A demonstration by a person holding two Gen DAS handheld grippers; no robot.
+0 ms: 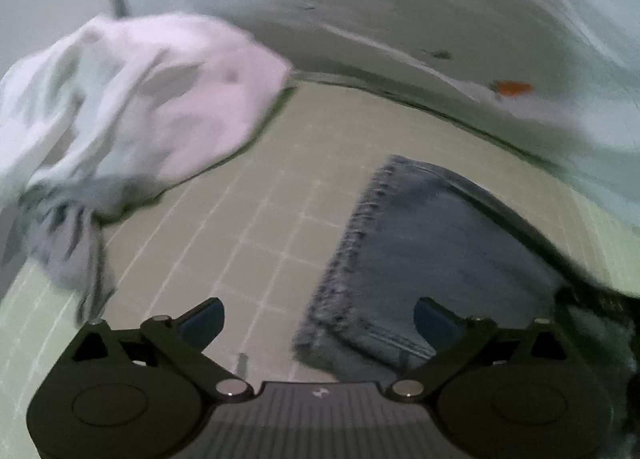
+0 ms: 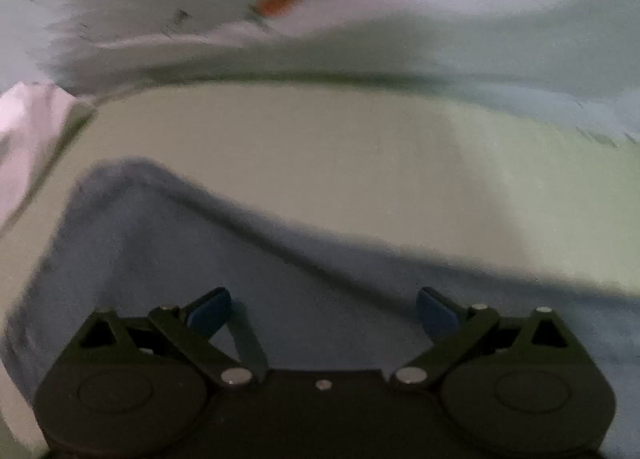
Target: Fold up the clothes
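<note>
A blue denim garment with a frayed hem lies on a pale green gridded mat. My left gripper is open and empty, low over the mat at the denim's near left edge, its right finger over the cloth. In the right wrist view the same denim fills the lower frame. My right gripper is open and empty just above it. Both views are blurred.
A crumpled white and grey pile of clothes lies at the mat's far left, also at the left edge of the right wrist view. A light sheet with orange marks lies beyond the mat's far edge.
</note>
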